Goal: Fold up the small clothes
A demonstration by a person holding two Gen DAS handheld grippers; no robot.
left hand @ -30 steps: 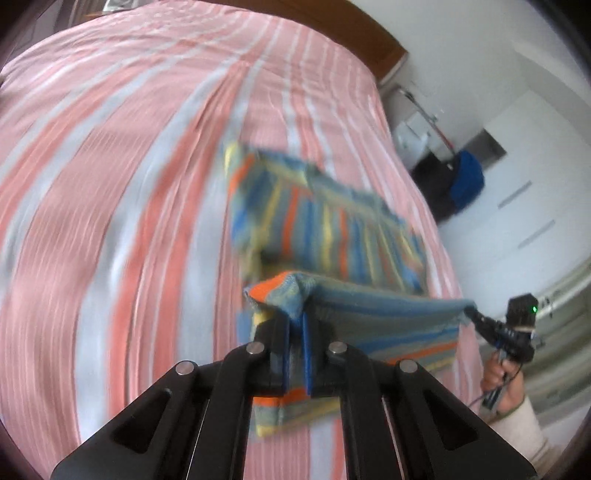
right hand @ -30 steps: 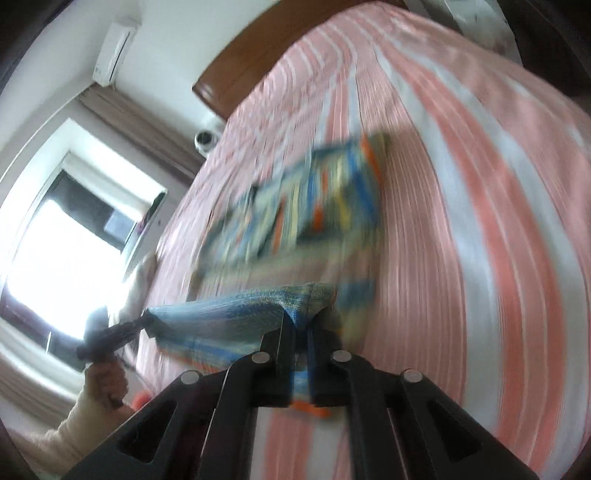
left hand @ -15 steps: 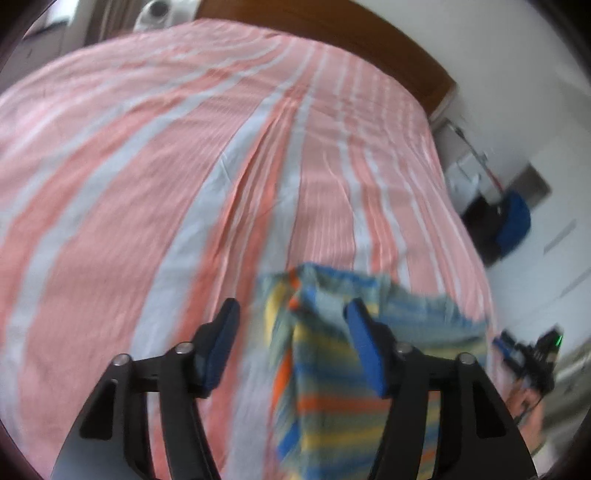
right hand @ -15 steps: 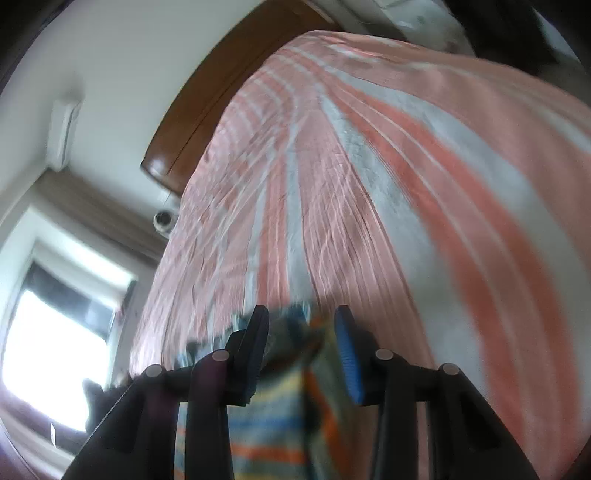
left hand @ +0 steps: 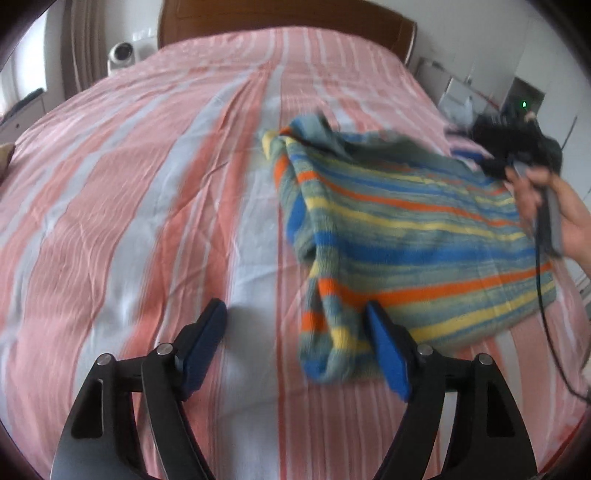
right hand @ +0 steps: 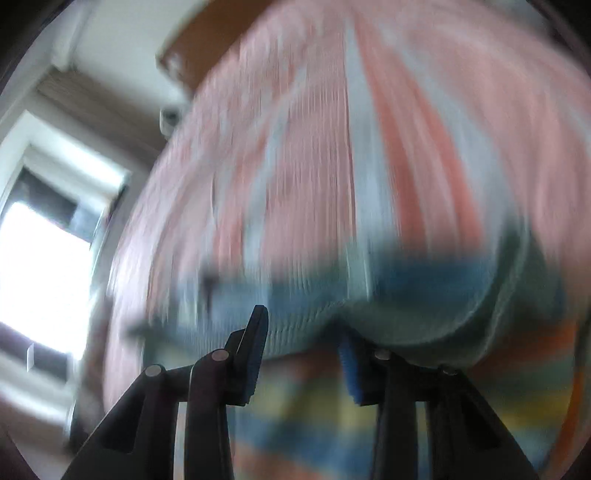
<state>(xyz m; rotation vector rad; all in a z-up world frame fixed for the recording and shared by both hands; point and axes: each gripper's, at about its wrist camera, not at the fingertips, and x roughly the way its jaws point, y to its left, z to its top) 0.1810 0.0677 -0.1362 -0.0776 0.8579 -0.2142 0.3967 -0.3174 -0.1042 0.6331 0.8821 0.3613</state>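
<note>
A striped knit sweater (left hand: 406, 236), blue, yellow, orange and grey-green, lies folded on the bed, a sleeve hanging along its left side. My left gripper (left hand: 295, 343) is open and empty, low over the sheet at the sweater's near left corner; its right finger is beside the sleeve's cuff. My right gripper (right hand: 301, 350) is open, close above the sweater (right hand: 406, 325); this view is heavily blurred. The right gripper also shows in the left wrist view (left hand: 517, 147) at the sweater's far right edge, held by a hand.
The bed (left hand: 129, 184) has a pink, orange and white striped sheet and a wooden headboard (left hand: 280, 14). A white round device (left hand: 123, 53) stands at the bed's far left. Furniture and white boxes (left hand: 458, 99) stand at the right. A window (right hand: 40, 258) is left.
Both grippers held the sweater's raised edge shut a second ago. They carried it over, opened and let go; the sweater now lies folded and both grippers have drawn back.
</note>
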